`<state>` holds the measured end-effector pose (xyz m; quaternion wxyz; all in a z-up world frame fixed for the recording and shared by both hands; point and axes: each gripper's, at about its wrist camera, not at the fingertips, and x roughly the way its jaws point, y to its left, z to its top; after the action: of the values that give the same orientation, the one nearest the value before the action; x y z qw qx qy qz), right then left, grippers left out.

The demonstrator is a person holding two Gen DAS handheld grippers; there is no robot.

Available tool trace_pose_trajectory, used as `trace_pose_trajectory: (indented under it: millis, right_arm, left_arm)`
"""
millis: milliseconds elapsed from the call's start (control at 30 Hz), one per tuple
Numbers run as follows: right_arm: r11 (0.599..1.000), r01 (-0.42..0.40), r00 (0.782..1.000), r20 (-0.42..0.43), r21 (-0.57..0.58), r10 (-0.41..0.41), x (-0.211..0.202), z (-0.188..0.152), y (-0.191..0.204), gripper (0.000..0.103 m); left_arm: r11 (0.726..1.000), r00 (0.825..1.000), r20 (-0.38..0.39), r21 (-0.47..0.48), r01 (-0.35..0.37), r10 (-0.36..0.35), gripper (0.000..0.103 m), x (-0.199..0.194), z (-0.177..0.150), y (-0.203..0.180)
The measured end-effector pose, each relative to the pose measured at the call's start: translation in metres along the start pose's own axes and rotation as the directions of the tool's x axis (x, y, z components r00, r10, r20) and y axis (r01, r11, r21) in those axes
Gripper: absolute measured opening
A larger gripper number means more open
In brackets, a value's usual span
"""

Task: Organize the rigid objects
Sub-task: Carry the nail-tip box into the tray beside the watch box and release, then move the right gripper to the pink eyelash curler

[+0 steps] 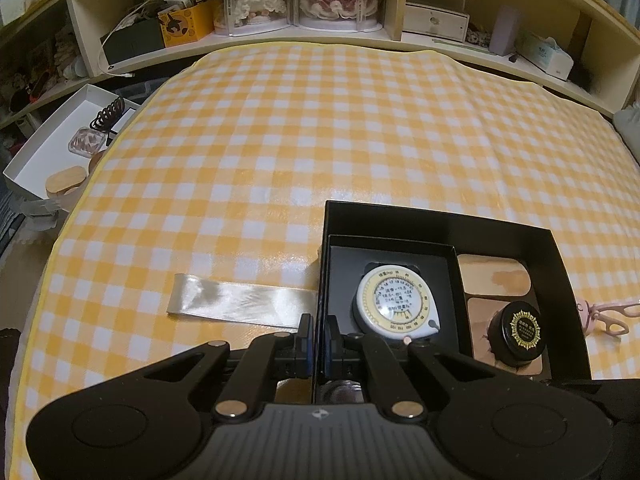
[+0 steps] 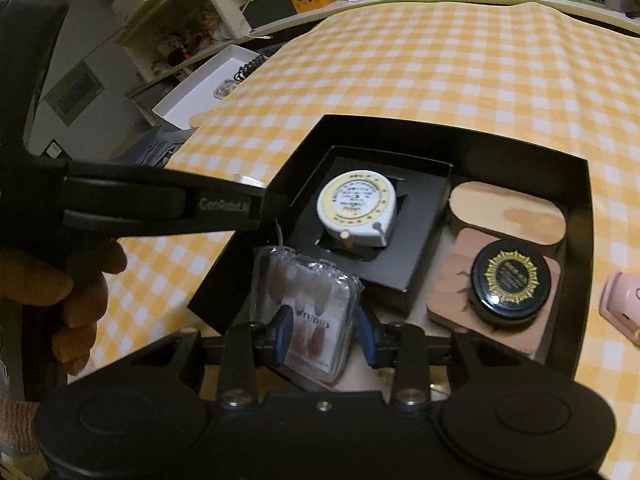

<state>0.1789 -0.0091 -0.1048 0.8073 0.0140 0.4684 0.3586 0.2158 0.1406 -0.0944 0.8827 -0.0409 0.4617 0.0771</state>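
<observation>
A black box (image 1: 440, 220) (image 2: 440, 130) sits on the yellow checked cloth. Inside, a smaller black box holds a white round tape measure (image 1: 396, 300) (image 2: 358, 208); beside it lie two wooden lids (image 1: 494, 276) (image 2: 508, 212) and a black round jar with a gold emblem (image 1: 522, 330) (image 2: 508, 276). My left gripper (image 1: 319, 338) is shut on the black box's left wall. My right gripper (image 2: 326, 330) holds a clear case of false nails (image 2: 308, 308) over the box's near left corner, its jaws closed on the case.
A satin ribbon (image 1: 240, 300) lies left of the box. A pink tool (image 1: 608, 316) (image 2: 622, 304) lies to its right. A white tray (image 1: 52, 152) (image 2: 200, 88) with small items hangs off the table's left edge. Cluttered shelves (image 1: 320, 4) line the back.
</observation>
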Motion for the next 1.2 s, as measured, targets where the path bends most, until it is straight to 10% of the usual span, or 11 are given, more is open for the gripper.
trace_pose_trajectory:
  millis: [333,833,933,1200]
  right_arm:
    - [1.0,0.009,1.0,0.008,-0.013,-0.009,-0.025,-0.004,-0.003,0.038]
    - [0.991,0.108,0.985,0.14,-0.078,-0.096,-0.105,0.001,0.001,0.081]
    - [0.983,0.165,0.966,0.214,-0.081,-0.144,-0.118,0.004,0.0,0.102]
    - [0.976,0.217,0.919,0.339,-0.01,-0.201,-0.151,0.017,-0.026,0.103]
  left_arm:
    - [1.0,1.0,0.0,0.001,-0.001,0.001,0.005,0.0,0.0,0.0]
    - [1.0,1.0,-0.001,0.004,-0.003,0.003,0.005,-0.001,0.0,-0.001]
    - [1.0,1.0,-0.001,0.004,-0.002,0.002,0.005,-0.001,0.0,-0.001]
    - [1.0,1.0,-0.002,0.004,-0.003,0.003,0.005,-0.001,0.0,-0.001]
